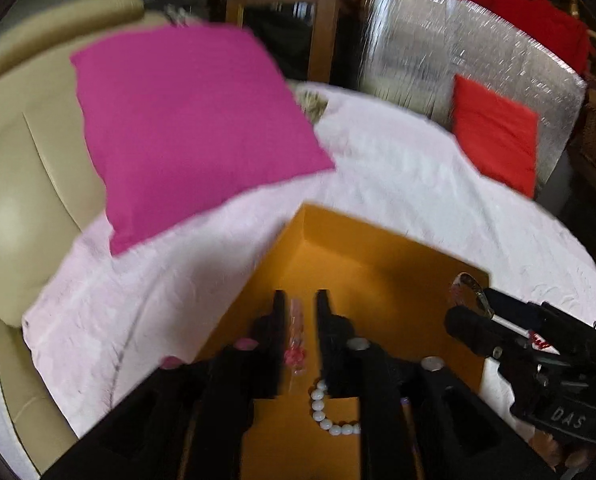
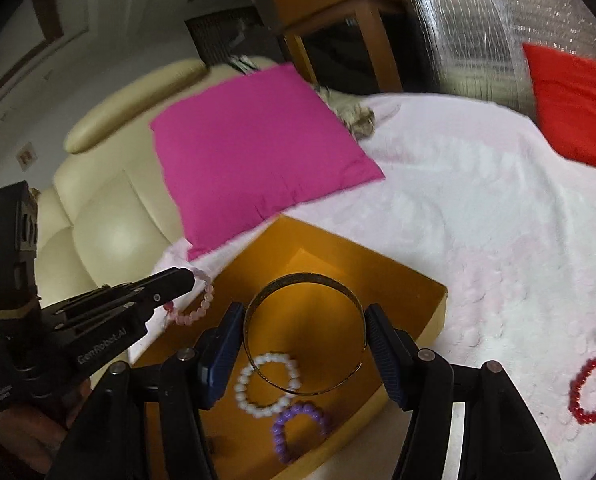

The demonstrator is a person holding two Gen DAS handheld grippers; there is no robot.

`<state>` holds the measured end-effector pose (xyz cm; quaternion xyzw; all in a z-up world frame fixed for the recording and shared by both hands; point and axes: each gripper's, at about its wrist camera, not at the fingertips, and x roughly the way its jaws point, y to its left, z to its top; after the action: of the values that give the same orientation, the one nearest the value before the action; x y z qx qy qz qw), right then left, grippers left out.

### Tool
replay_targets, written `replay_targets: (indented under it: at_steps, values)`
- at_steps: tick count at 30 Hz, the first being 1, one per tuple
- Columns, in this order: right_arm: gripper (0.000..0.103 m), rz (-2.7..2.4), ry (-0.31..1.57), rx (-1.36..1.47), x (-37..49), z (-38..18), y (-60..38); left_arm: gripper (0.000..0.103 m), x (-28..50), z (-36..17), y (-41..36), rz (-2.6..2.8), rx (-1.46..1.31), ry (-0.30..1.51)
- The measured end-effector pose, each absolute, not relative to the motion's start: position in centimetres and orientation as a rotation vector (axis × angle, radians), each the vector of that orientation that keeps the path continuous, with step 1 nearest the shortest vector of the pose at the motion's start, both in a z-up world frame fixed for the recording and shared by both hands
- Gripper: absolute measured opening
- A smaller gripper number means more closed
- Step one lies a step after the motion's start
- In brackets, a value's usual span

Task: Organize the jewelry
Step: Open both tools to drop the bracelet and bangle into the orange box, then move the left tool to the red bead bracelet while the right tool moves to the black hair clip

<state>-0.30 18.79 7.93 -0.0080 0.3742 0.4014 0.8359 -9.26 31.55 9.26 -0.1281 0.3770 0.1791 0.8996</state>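
R gripper [image 2: 304, 344] clamps gold bangle [image 2: 304, 280] across its width, both pads on the rim, bangle held above orange box [image 2: 434, 300]. In box: white pearl bracelet [image 2: 268, 384] & purple bead bracelet [image 2: 298, 424], touching each other. L gripper [image 1: 300, 308] over box near its L edge, jaws narrow w/ a gap; pink bead bracelet [image 1: 296, 334] hangs between them, pads appear not to press it. In R-wrist view it dangles off the L fingertip, over box edge. Red bead bracelet [image 2: 592, 390] lies on pale pink blanket [image 2: 478, 220], well apart from box. Magenta cushion [image 2: 258, 148] behind box.
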Motion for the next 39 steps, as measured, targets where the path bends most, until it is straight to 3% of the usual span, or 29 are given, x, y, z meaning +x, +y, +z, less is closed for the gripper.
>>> replay_targets:
  at_steps: [1,4,9,16,20,24,31,39]
  values:
    - [0.066,0.842,0.810,0.009,0.4,7.5,18.6,0.039,-9.2,9.0,31.8,0.386,-0.271,0.795]
    - [0.072,0.824,0.822,0.092,1.7,7.4,17.4,0.055,-10.1,9.5,31.7,0.409,-0.249,0.758]
    - [0.072,0.788,0.752,0.144,1.6,9.4,14.1,0.057,-11.4,11.5,29.6,0.422,-0.166,0.728]
    - [0.072,0.658,0.746,0.120,-0.3,11.2,8.1,0.075,-12.1,15.1,22.6,0.352,-0.039,0.654]
    - [0.072,0.581,0.732,0.144,-1.2,12.2,2.2,0.076,-11.8,16.5,17.9,0.286,-0.004,0.623]
    - [0.072,0.461,0.718,0.198,-2.3,13.0,-6.0,0.085,-11.3,16.9,13.2,0.238,0.008,0.605]
    - [0.072,0.240,0.703,0.341,-2.0,13.1,-19.3,0.085,-7.6,14.5,6.4,0.220,0.005,0.637]
    - [0.072,0.126,0.800,0.409,0.7,10.6,-24.3,0.085,-4.0,11.7,1.2,0.217,0.022,0.635]
